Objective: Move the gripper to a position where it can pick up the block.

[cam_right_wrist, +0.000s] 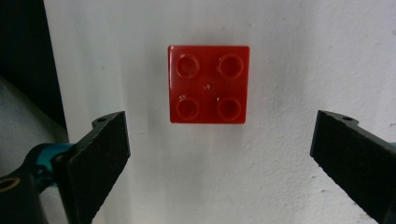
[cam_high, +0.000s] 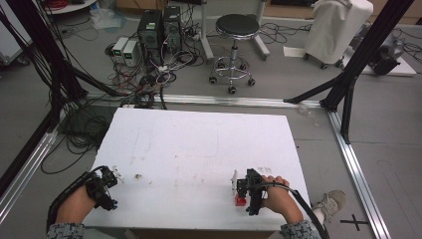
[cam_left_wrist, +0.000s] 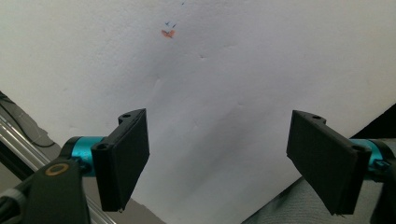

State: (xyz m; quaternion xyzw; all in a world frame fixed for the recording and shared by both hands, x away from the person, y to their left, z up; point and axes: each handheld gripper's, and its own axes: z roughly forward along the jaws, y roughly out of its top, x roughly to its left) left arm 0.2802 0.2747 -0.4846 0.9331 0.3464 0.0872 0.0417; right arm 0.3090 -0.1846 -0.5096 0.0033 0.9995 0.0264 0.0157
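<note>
A red brick (cam_right_wrist: 208, 84) lies on the white bench (cam_high: 199, 149) near its front edge, just ahead of the right tongs (cam_right_wrist: 219, 158), spread and empty. Left tongs (cam_left_wrist: 219, 163), also spread, sit well apart at the bench's left edge.

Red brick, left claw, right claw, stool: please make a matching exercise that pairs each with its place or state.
Things:
1. brick
2. left claw
3. right claw
4. stool

Places or states:
A. open over bare table, near its left edge
B. on the floor beyond the table
C. lying studs up on the table
D. open above the brick

Pairs: 1-C, 2-A, 3-D, 4-B
</note>
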